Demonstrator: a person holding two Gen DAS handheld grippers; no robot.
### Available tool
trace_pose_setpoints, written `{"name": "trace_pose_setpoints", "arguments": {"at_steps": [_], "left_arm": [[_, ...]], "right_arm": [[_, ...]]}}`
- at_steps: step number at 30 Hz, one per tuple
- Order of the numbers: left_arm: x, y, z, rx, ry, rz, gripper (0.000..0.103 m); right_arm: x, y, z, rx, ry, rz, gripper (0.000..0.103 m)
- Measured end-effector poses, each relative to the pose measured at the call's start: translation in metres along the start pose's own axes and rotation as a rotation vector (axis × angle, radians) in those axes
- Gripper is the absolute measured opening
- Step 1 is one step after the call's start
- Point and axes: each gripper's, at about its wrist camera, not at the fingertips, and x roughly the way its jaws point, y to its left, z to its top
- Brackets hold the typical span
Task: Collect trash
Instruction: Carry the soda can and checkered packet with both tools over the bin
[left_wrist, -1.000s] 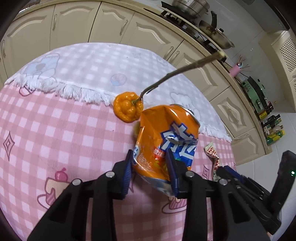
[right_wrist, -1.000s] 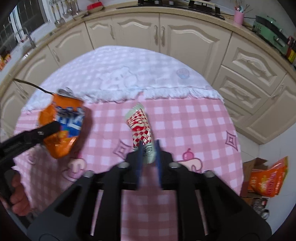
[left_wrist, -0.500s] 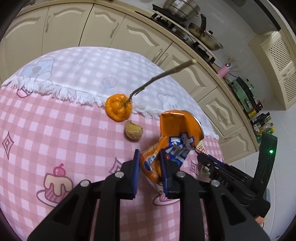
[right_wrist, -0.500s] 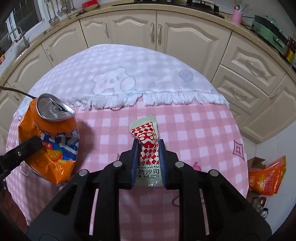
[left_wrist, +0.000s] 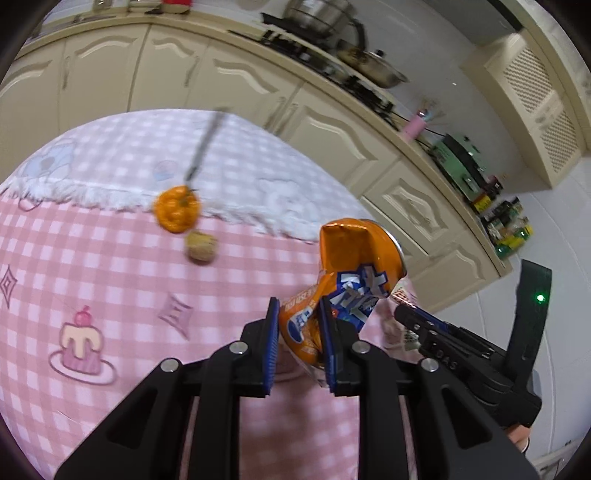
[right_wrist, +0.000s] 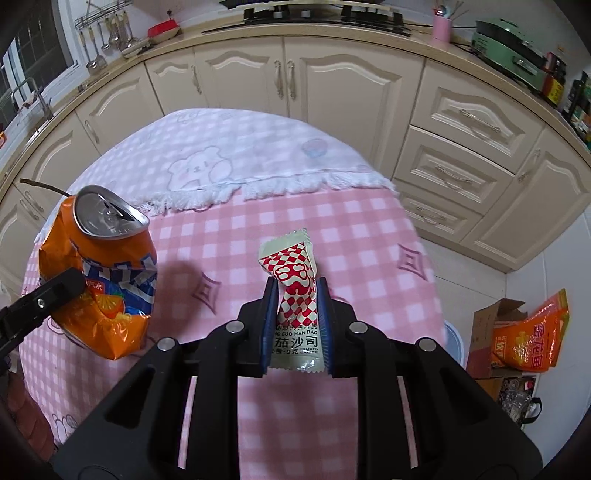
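My left gripper (left_wrist: 297, 321) is shut on a crushed orange soda can (left_wrist: 347, 273), held tilted above the pink checked tablecloth (left_wrist: 110, 280). The same can (right_wrist: 107, 266) shows at the left of the right wrist view, pinched by a left finger (right_wrist: 55, 291). My right gripper (right_wrist: 295, 299) is shut on a red-and-white checked sauce sachet (right_wrist: 293, 280), lifted off the cloth. On the table lie a small orange pumpkin-like fruit (left_wrist: 176, 213) with a long stem and a brown walnut-like husk (left_wrist: 201, 246). The right gripper's body (left_wrist: 461, 354) sits right of the can.
Cream kitchen cabinets (right_wrist: 332, 85) curve round behind the table, with pans on the hob (left_wrist: 332, 48). On the floor at the right stand a cardboard box (right_wrist: 491, 332) and an orange snack bag (right_wrist: 532, 336). A pale round rim (right_wrist: 452, 343) peeks out beside the table's right edge.
Both grippers closed on their items and lifted them: the can rose off the cloth, uncovering the brown husk, and the sachet came up between the right fingers.
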Motion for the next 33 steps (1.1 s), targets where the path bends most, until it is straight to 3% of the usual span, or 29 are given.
{"name": "trace_pose_setpoints", "arguments": {"at_steps": [8,18,27,33], "left_arm": [[0.006,-0.061,-0.021,0.118,0.035,-0.053,0.019],[0.038,-0.151,-0.057,0.263,0.124,-0.085,0.019],[0.083,-0.243,-0.103,0.407,0.227,-0.128,0.020],[0.129,-0.287,-0.140,0.463,0.322,-0.119,0.020]], "right_arm": [[-0.024,-0.053,-0.022,0.102,-0.031,-0.032,0.021],[-0.045,-0.151,-0.068,0.280,-0.040,-0.087,0.021],[-0.067,-0.244,-0.118,0.449,-0.037,-0.165,0.021],[-0.081,-0.299,-0.157,0.545,-0.018,-0.219,0.021]]}}
